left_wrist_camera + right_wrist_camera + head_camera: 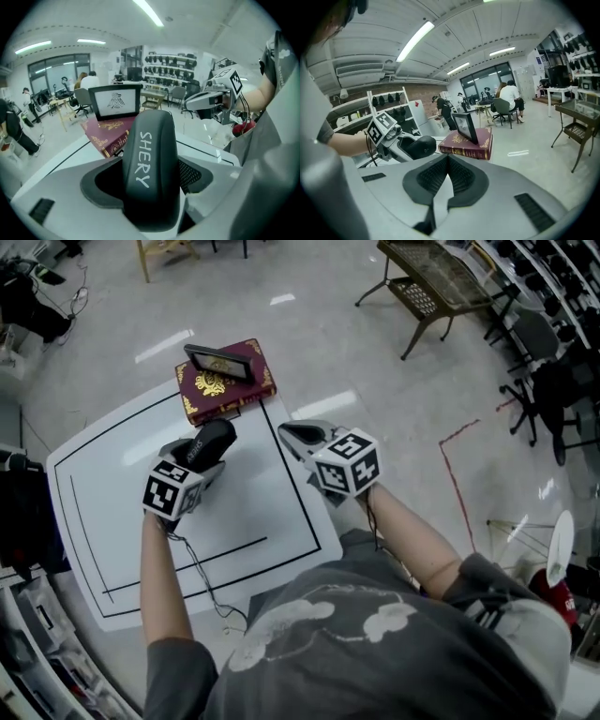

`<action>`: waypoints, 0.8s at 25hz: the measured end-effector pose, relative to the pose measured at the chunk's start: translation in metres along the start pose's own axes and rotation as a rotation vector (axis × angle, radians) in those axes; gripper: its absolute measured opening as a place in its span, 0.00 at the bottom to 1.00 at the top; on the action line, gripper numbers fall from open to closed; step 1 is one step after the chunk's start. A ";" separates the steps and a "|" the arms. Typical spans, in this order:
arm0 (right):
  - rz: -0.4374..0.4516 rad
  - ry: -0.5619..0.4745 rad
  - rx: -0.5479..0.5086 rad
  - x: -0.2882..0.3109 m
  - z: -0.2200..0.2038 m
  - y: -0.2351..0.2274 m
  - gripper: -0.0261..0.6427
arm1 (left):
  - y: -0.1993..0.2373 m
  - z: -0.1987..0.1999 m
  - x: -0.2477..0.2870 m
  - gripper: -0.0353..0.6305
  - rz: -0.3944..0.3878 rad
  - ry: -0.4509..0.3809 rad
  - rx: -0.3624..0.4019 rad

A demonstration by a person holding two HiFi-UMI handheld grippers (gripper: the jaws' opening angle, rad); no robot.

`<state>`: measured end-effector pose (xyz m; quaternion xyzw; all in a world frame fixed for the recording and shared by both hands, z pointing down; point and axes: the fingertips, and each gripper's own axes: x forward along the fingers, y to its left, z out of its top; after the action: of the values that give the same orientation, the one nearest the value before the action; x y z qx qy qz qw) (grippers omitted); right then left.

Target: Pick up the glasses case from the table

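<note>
My left gripper (204, 452) is shut on the black glasses case (210, 441), which is off the white table (112, 493). In the left gripper view the case (152, 164), lettered SHERY, stands up between the two pads (193, 174), which press its sides. Over the table's right edge, my right gripper (287, 431) hangs shut and holds nothing. Its pads (461, 176) meet at the tips in the right gripper view, where the case (423, 146) and the left gripper (401, 144) show at the left.
A maroon book (225, 388) with gold ornament lies at the table's far edge, and a small black picture frame (220, 363) stands on it. A wicker side table (441, 282) and office chairs (544, 362) stand on the floor to the right.
</note>
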<state>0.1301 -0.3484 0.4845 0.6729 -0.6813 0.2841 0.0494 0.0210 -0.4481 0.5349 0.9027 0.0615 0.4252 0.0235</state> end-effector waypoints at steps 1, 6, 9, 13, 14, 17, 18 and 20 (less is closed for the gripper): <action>0.014 -0.007 -0.010 -0.002 0.003 0.002 0.04 | -0.003 0.001 -0.005 0.56 0.020 -0.017 -0.027; 0.106 -0.010 -0.048 -0.015 0.007 0.009 0.04 | -0.023 0.004 -0.024 0.56 0.121 -0.094 -0.146; 0.174 -0.011 -0.074 -0.027 0.004 0.013 0.04 | -0.040 0.006 -0.035 0.56 0.193 -0.157 -0.217; 0.245 0.005 -0.114 -0.044 -0.002 0.013 0.04 | -0.068 0.004 -0.045 0.56 0.269 -0.211 -0.308; 0.261 0.010 -0.127 -0.048 -0.004 0.013 0.04 | -0.075 0.003 -0.047 0.56 0.287 -0.220 -0.328; 0.303 0.017 -0.160 -0.065 -0.010 0.015 0.04 | -0.099 0.001 -0.053 0.56 0.325 -0.261 -0.395; 0.316 0.019 -0.170 -0.071 -0.012 0.016 0.04 | -0.109 0.001 -0.055 0.56 0.338 -0.275 -0.418; 0.344 0.023 -0.192 -0.084 -0.017 0.017 0.04 | -0.129 0.000 -0.059 0.56 0.368 -0.296 -0.454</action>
<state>0.1160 -0.2669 0.4553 0.5354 -0.8095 0.2300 0.0719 -0.0281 -0.3284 0.4780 0.9224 -0.2031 0.2893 0.1557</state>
